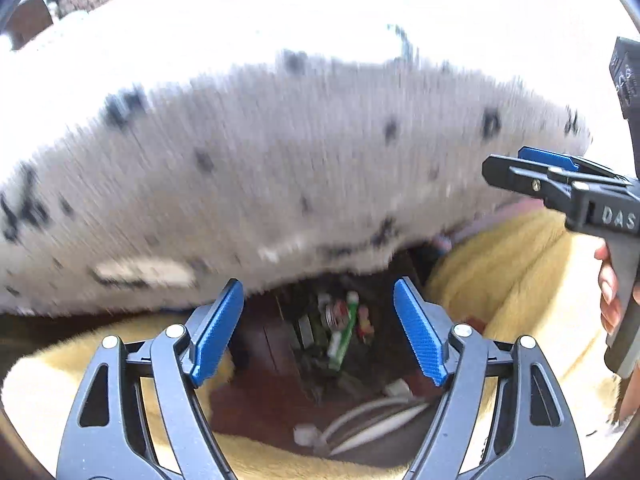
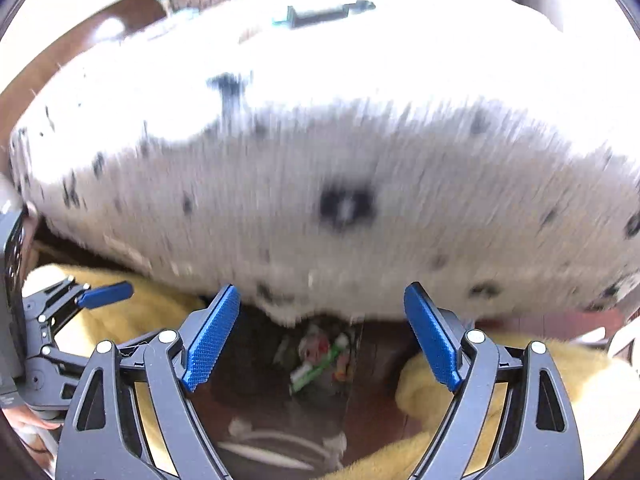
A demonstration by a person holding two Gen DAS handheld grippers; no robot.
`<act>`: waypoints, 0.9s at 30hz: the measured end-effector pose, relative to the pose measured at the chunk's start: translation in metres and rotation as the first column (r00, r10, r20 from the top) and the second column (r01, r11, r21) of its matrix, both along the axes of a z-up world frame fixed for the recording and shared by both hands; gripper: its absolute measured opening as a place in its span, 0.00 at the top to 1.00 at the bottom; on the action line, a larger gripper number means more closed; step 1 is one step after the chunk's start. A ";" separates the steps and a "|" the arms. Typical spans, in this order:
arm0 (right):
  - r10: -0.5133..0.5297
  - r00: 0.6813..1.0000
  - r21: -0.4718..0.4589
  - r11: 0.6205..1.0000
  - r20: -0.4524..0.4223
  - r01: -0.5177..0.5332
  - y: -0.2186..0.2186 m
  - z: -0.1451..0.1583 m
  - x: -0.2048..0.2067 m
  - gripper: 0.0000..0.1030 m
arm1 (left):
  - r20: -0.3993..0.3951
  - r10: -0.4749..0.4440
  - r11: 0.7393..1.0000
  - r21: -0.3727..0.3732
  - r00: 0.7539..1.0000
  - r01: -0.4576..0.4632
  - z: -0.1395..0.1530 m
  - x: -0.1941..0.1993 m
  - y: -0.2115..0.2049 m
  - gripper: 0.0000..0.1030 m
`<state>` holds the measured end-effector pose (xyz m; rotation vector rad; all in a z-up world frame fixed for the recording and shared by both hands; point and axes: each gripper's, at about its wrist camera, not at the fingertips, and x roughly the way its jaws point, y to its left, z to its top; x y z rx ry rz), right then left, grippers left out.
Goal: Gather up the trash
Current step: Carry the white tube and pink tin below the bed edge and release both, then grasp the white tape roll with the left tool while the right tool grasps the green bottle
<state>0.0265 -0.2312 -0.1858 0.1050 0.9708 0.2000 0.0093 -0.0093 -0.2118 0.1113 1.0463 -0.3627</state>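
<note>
A small pile of trash lies on the dark wood floor under the edge of a big white fuzzy cushion: a green and white wrapper [image 1: 342, 338] with small red and grey scraps beside it, also in the right wrist view [image 2: 316, 364]. My left gripper [image 1: 320, 332] is open and empty, its blue pads either side of the pile and above it. My right gripper [image 2: 320, 338] is open and empty over the same pile. The right gripper also shows at the right of the left wrist view [image 1: 520, 168]. The left gripper shows at the left of the right wrist view [image 2: 108, 294].
The white cushion with dark specks [image 1: 280, 152] fills the upper half of both views and overhangs the trash. Yellow fleece [image 1: 512, 264] lies on both sides of the floor gap. White cables [image 1: 372, 420] lie on the floor near me. A dark flat object [image 2: 320, 14] rests on the cushion top.
</note>
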 end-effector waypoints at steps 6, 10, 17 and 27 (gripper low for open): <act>-0.042 0.993 -0.018 0.999 0.114 0.044 -0.014 0.038 0.034 0.15 | 0.128 0.022 1.000 0.000 0.992 -0.022 0.049 0.021 0.009 0.28; -0.064 0.990 0.003 0.998 0.126 0.065 -0.018 0.049 0.064 0.15 | 0.165 0.033 0.999 -0.007 0.986 -0.033 0.064 0.048 0.013 0.28; -0.049 0.990 0.030 0.998 0.130 0.046 -0.011 0.050 0.123 0.13 | 0.182 0.068 0.998 0.005 0.981 -0.070 0.064 0.104 0.007 0.28; 0.000 0.996 -0.001 1.000 0.093 0.000 0.019 0.038 0.209 0.05 | 0.164 0.096 0.995 -0.024 0.982 -0.093 0.054 0.171 0.004 0.17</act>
